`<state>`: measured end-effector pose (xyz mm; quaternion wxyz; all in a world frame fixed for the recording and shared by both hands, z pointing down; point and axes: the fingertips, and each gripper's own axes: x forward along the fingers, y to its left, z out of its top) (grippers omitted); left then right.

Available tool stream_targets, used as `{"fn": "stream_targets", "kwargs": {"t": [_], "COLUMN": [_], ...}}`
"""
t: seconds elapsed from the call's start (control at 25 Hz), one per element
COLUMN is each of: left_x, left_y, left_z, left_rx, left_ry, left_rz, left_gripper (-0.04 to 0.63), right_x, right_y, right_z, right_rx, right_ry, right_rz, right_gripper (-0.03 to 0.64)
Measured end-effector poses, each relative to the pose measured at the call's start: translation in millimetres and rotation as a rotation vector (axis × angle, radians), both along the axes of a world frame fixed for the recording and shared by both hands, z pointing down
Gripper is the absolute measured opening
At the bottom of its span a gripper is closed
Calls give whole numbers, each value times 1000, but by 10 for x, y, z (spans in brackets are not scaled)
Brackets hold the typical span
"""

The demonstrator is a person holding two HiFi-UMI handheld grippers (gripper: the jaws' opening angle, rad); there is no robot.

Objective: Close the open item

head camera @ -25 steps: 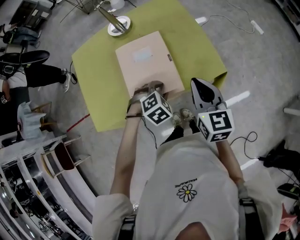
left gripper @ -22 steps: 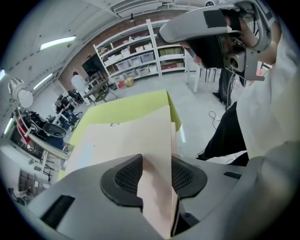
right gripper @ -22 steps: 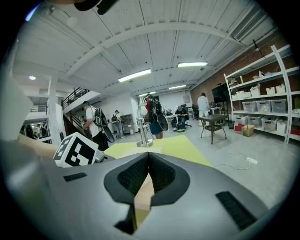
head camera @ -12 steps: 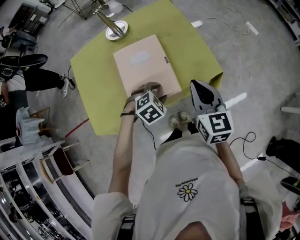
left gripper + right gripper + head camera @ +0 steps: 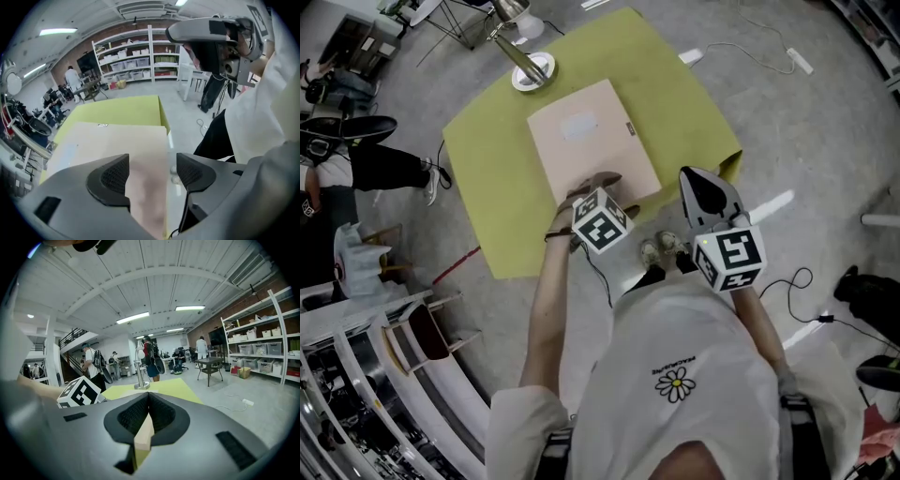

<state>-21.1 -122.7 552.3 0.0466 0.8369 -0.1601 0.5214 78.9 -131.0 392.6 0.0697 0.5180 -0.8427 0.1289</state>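
Observation:
A flat beige folder [image 5: 592,141] lies with its cover down on the yellow-green table [image 5: 487,159]; in the left gripper view the folder [image 5: 108,140] runs away under the jaws. My left gripper [image 5: 592,185] hovers at the folder's near edge. Its jaws are opening, and the left gripper [image 5: 152,173] shows a wide gap with nothing pressed between the pads [image 5: 115,176]. My right gripper [image 5: 709,190] hangs just off the table's near right corner, apart from the folder. The right gripper [image 5: 149,399] has its tips together and holds nothing.
A lamp's white round base [image 5: 532,70] stands on the table's far corner, beyond the folder. A power strip [image 5: 691,56] and cables lie on the floor to the right. A person's legs [image 5: 384,164] are at the left; metal shelving [image 5: 356,375] is at the lower left.
The left gripper has drifted slightly left and back at the folder's near edge. The folder stays flat. The right gripper has hardly moved.

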Motion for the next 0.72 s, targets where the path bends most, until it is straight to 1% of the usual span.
{"fn": "stream_targets", "kwargs": {"t": [0.08,0.16,0.24,0.32,0.4,0.44,0.52,0.64,0.68,0.72], "left_x": [17,57,89,93,62,33,-53,-251,-318,-375], "left_y": [-22,-81,-206,-383,-577,-673,-832,-931,-936,-928], "left_z": [-30,-157,-351,-598,-905,-1071,-1395,-1853,-2005,-2149], "left_rx": [15,38,87,161,260,316,417,538,577,610], "left_ry": [-3,24,57,86,125,151,204,275,299,326], "left_rz": [4,-3,-20,-50,-98,-132,-212,-337,-373,-398], "left_gripper": [325,316,305,278,272,258,185,54,32,28], "right_x": [9,21,31,42,54,60,57,-5,-30,-61], "right_y": [-4,-10,-41,-105,-195,-245,-338,-429,-445,-454], "right_z": [-24,-50,-86,-161,-303,-393,-587,-872,-964,-1049], "right_rx": [5,12,26,55,99,126,180,270,299,326], "right_ry": [2,7,9,14,24,28,31,57,67,72], "right_rz": [-1,-3,-4,-2,3,6,1,-32,-41,-47], "right_gripper": [12,12,12,12,12,12,12,12,12,12]}}
